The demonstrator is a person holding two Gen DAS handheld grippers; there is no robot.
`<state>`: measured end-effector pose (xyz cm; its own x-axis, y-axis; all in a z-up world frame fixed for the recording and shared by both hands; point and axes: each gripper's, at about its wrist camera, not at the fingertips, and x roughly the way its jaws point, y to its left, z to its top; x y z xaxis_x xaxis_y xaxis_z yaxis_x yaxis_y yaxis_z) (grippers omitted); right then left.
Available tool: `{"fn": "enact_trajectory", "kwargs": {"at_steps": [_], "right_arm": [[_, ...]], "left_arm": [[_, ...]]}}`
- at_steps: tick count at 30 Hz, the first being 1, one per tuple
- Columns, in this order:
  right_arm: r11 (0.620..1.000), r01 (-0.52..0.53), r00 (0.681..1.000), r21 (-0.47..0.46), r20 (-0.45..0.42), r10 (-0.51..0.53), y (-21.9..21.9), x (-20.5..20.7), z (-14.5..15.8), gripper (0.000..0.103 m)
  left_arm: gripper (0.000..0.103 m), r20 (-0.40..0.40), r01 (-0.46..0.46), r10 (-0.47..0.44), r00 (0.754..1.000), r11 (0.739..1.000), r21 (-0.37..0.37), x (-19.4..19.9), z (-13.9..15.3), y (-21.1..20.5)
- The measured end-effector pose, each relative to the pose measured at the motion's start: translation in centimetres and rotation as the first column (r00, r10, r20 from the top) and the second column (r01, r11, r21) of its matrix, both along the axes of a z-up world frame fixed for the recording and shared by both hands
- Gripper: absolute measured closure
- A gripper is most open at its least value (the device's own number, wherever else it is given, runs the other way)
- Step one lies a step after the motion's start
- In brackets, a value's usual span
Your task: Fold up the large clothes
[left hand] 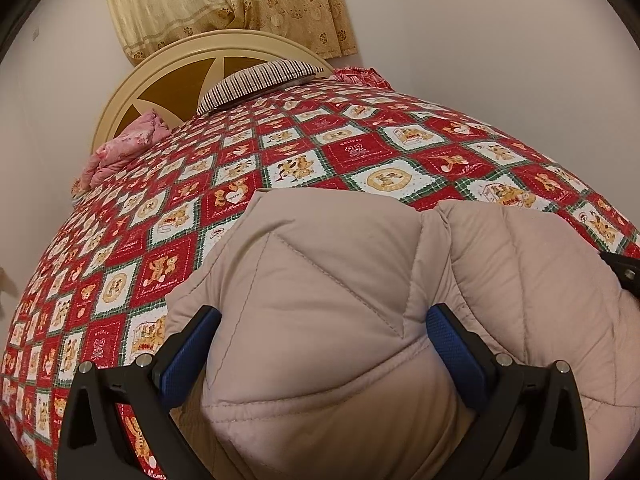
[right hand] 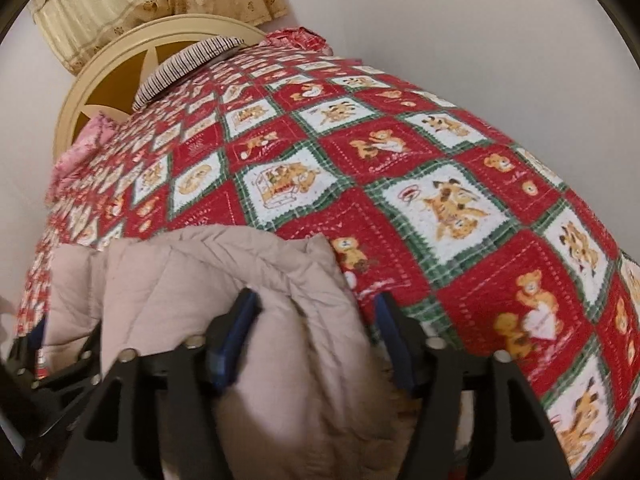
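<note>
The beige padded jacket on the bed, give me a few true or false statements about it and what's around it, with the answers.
1. The beige quilted jacket lies on a red teddy-bear bedspread. True.
2. The left gripper has both blue pads off to one side of the jacket. False: the jacket bulges between them.
3. A striped pillow sits near the headboard. True.
4. The curtains behind the bed are dark blue. False: they are pale yellow with a flower pattern.
5. The right gripper is fully closed. False: its jaws stand apart.

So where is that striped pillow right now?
The striped pillow lies at the far end of the bed, against the round headboard, between pink bedding and red cloth.
</note>
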<state>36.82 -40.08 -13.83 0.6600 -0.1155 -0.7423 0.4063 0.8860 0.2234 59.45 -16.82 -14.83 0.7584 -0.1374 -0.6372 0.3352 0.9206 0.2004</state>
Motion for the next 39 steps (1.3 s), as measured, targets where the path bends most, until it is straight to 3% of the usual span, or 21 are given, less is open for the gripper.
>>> {"fn": "enact_trajectory", "kwargs": {"at_steps": [4, 9, 18, 21, 23, 24, 27, 29, 31, 32, 33, 36, 39], "right_arm": [[0.997, -0.058, 0.998, 0.050, 0.020, 0.057, -0.2, -1.5, -0.6, 0.021], [0.966, -0.139, 0.989, 0.219, 0.073, 0.126, -1.8, -1.9, -1.9, 0.018], [0.957, -0.222, 0.969, 0.189, 0.149, 0.195, -1.2, -1.8, -2.5, 0.010], [0.952, -0.244, 0.963, 0.184, 0.161, 0.216, -1.3, -1.8, -2.6, 0.014], [0.943, -0.281, 0.949, 0.177, 0.195, 0.246, -1.1, -2.0, -2.4, 0.032], [0.943, -0.285, 0.946, 0.173, 0.207, 0.248, -1.0, -2.2, -2.4, 0.032], [0.933, -0.299, 0.943, 0.200, 0.209, 0.258, -1.1, -2.1, -2.6, 0.029], [0.920, -0.323, 0.938, 0.222, 0.208, 0.278, -1.1, -1.8, -2.7, 0.029], [0.903, -0.358, 0.926, 0.237, 0.216, 0.310, -0.9, -1.8, -2.7, 0.029], [0.896, -0.372, 0.920, 0.242, 0.220, 0.323, -0.8, -1.9, -2.8, 0.031], [0.884, -0.393, 0.912, 0.252, 0.229, 0.340, -0.7, -1.9, -2.8, 0.032], [0.877, -0.391, 0.915, 0.279, 0.216, 0.340, -1.0, -1.4, -3.2, 0.032], [0.867, -0.406, 0.910, 0.290, 0.218, 0.354, -1.0, -1.0, -3.4, 0.039]], "left_arm": [[0.001, 0.007, -0.002, 0.002, 1.000, 1.000, 0.006, -0.1, 0.1, -0.3], [0.001, 0.005, -0.001, 0.001, 1.000, 1.000, 0.000, 0.0, 0.1, -0.3], [0.001, -0.024, 0.023, -0.025, 0.999, 0.996, -0.090, -0.4, 1.4, 0.8], [0.001, -0.014, 0.042, -0.046, 0.999, 0.980, -0.195, -2.7, 3.3, 3.5], [0.001, 0.045, 0.057, -0.048, 0.998, 0.971, -0.233, -5.0, 4.4, 5.9], [0.001, 0.055, 0.069, -0.057, 0.997, 0.968, -0.242, -5.6, 4.5, 6.8], [0.001, -0.071, 0.089, -0.113, 0.991, 0.957, -0.278, -5.0, 2.1, 9.3], [0.001, -0.126, 0.084, -0.142, 0.982, 0.920, -0.382, -4.5, 1.0, 10.8], [0.001, -0.210, 0.067, -0.206, 0.956, 0.847, -0.527, -3.4, 0.0, 11.7], [0.001, -0.258, 0.068, -0.270, 0.928, 0.801, -0.594, -2.8, -0.8, 11.5], [0.001, -0.286, 0.065, -0.306, 0.908, 0.777, -0.626, -2.4, -1.5, 11.1], [0.001, -0.281, 0.076, -0.327, 0.902, 0.762, -0.643, -2.2, -2.0, 9.9], [0.006, -0.266, 0.107, -0.337, 0.903, 0.777, -0.621, -2.3, -1.4, 9.0]]}}
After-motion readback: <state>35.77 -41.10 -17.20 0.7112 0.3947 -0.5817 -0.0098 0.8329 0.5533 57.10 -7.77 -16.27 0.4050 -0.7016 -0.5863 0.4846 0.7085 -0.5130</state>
